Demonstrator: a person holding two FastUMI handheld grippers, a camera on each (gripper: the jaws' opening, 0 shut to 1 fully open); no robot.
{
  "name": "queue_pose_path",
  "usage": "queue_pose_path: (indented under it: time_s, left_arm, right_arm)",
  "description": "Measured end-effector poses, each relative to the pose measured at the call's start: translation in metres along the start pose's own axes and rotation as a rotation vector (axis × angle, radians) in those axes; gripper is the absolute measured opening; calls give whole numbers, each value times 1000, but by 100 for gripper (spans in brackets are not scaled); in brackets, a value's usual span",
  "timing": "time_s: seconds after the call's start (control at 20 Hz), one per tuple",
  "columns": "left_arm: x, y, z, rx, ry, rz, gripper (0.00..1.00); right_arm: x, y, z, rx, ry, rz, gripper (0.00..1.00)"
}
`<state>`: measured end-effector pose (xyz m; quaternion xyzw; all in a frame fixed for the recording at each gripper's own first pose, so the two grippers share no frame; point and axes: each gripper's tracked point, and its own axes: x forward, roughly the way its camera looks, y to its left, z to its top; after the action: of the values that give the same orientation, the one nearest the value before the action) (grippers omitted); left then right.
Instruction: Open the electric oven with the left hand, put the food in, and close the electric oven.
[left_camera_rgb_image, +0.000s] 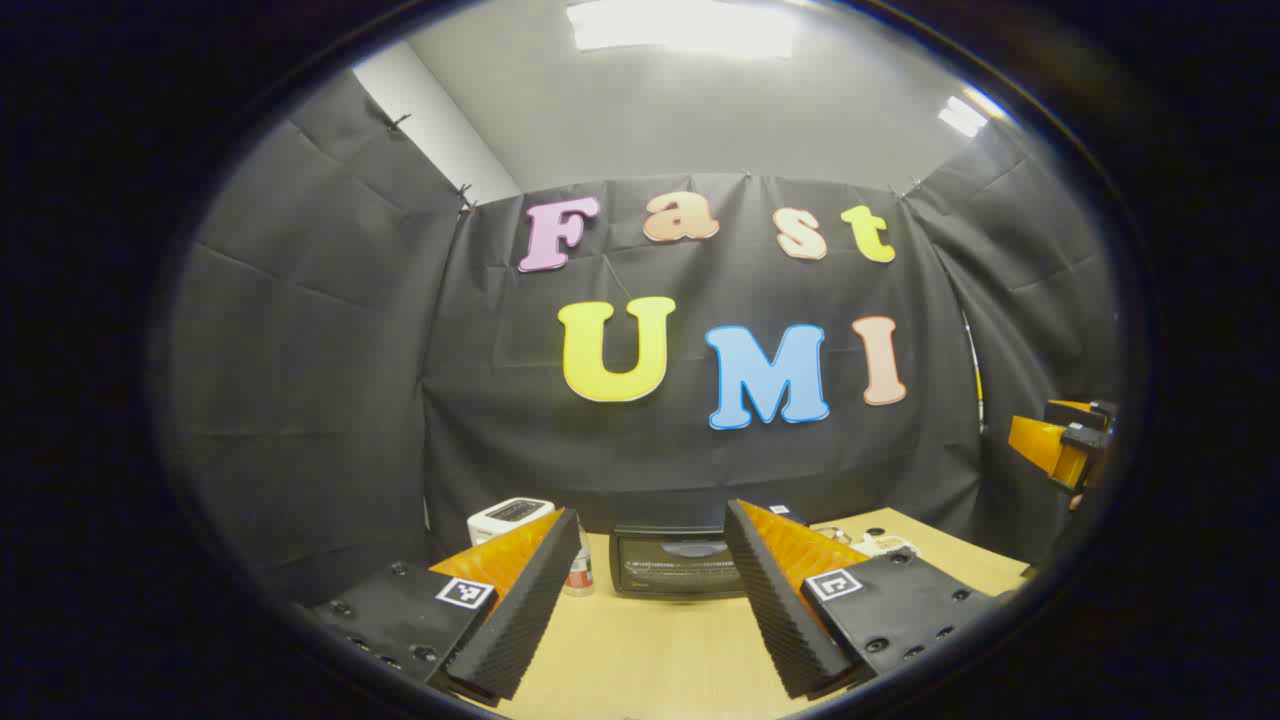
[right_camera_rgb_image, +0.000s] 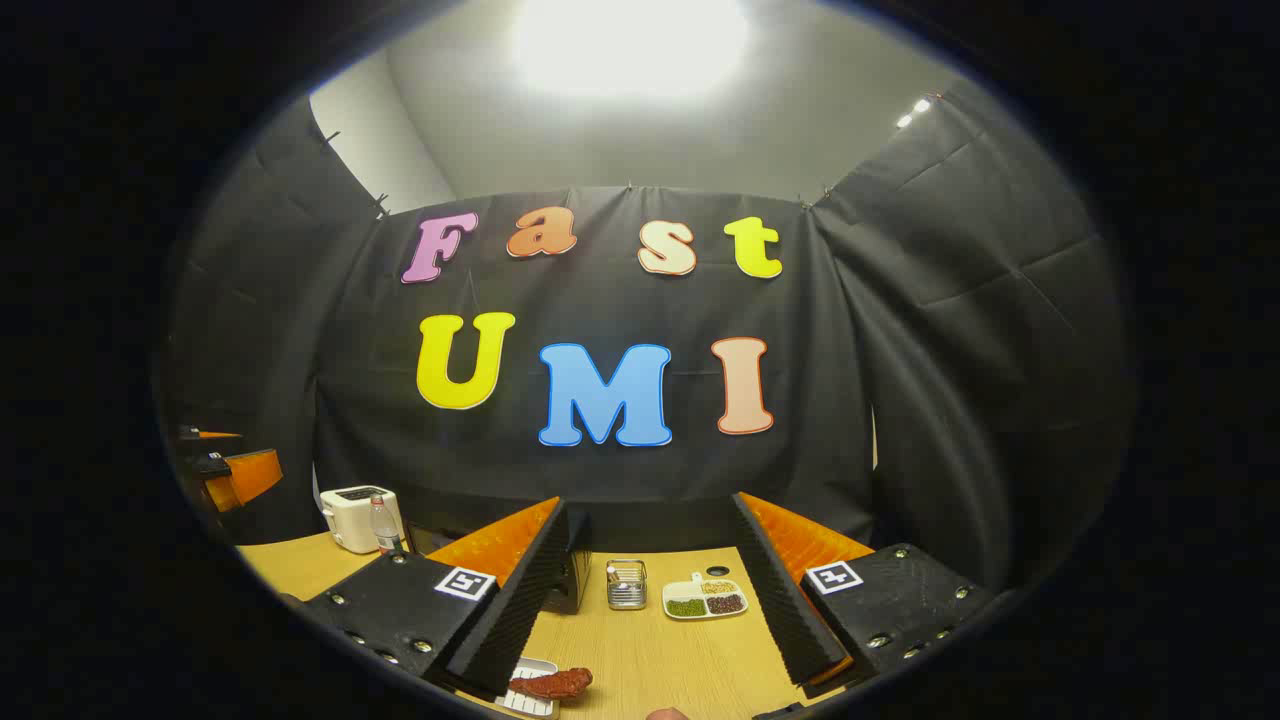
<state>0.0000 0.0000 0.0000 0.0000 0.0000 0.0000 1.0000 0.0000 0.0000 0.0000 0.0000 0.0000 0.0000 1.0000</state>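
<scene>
Your left gripper (left_camera_rgb_image: 650, 590) and right gripper (right_camera_rgb_image: 645, 600) both fingers spread, oven (left_camera_rgb_image: 675, 563) half hidden behind them, food (right_camera_rgb_image: 552, 683) edge-cropped.

Both views sit low above the table (left_camera_rgb_image: 650, 650), facing the back wall from well off; the left gripper view fronts the oven (left_camera_rgb_image: 675, 562) (the right stands further right).

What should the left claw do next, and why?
Probably move forward toward the oven. The oven door looks shut, and the left claw hangs open, apart from it. The food lies on its tray by the right claw.
</scene>
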Motion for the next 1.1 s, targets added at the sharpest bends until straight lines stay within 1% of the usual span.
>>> queue_pose_path:
  time_s: [0.2,0.25,0.4,0.8,0.85,0.9,0.95,1.1]
  left_arm:
    - [-4,-2,1,-5,0,3,97]
    - [-4,-3,1,-4,-1,4,100]
    - [-6,-2,2,5,-6,12,100]
    - [-5,-14,8,22,-27,39,100]
    - [-2,-16,8,19,-26,45,97]
    - [3,-17,6,15,-24,50,100]
    - [6,-17,5,13,-25,55,100]
    - [19,-24,7,20,-38,55,100]
  right_arm:
    - [-2,-3,-3,0,9,4,97]
    - [-3,-3,-3,-2,7,6,97]
    - [-3,-7,-3,-18,-3,13,97]
    - [-8,-12,-6,-12,-8,69,97]
    - [-10,-13,-8,-4,-6,83,97]
    - [-11,-12,-12,3,-5,100,97]
    - [-12,-12,-14,4,-9,112,97]
    - [-13,-21,-23,-1,12,110,97]
